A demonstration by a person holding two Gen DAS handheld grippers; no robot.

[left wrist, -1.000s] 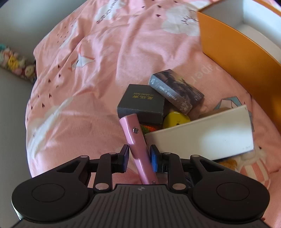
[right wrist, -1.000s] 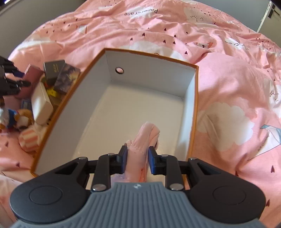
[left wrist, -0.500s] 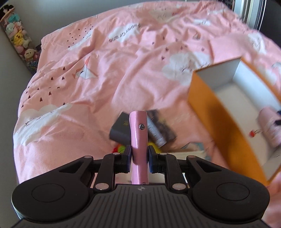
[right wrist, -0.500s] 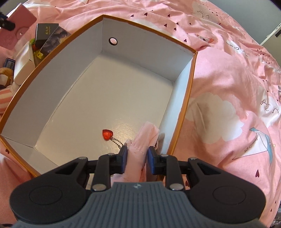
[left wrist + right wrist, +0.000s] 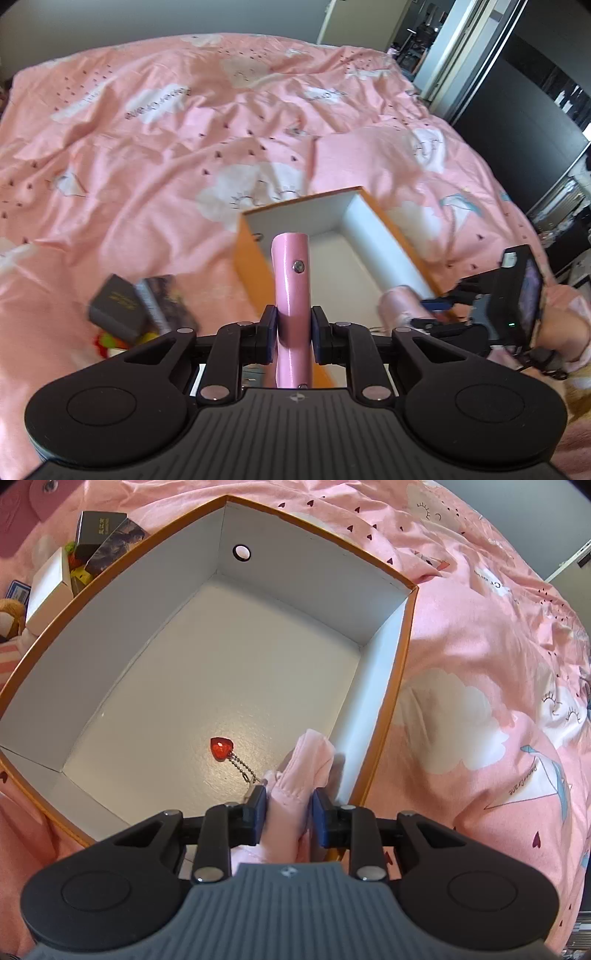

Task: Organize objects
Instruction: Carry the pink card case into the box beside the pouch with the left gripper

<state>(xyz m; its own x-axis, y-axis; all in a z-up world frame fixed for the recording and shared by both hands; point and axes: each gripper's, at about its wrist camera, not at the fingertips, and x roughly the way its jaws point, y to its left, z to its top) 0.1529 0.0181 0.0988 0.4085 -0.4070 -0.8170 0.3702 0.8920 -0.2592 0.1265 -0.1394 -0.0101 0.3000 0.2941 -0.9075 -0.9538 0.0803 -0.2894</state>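
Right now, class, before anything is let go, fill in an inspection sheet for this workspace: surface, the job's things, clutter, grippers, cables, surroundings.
Surface: rumpled pink bedspread with cloud prints.
Job's things: orange box, white inside, open on the bed; a red heart charm on a bead chain lies on its floor.
Clutter: dark box, patterned box, white box and small toys piled beside the orange box.
Grippers: left gripper shut on a pink case; right gripper shut on a pink cloth pouch inside the box.
Cables: nothing seen.
Surroundings: dark wardrobe and a doorway beyond the bed.
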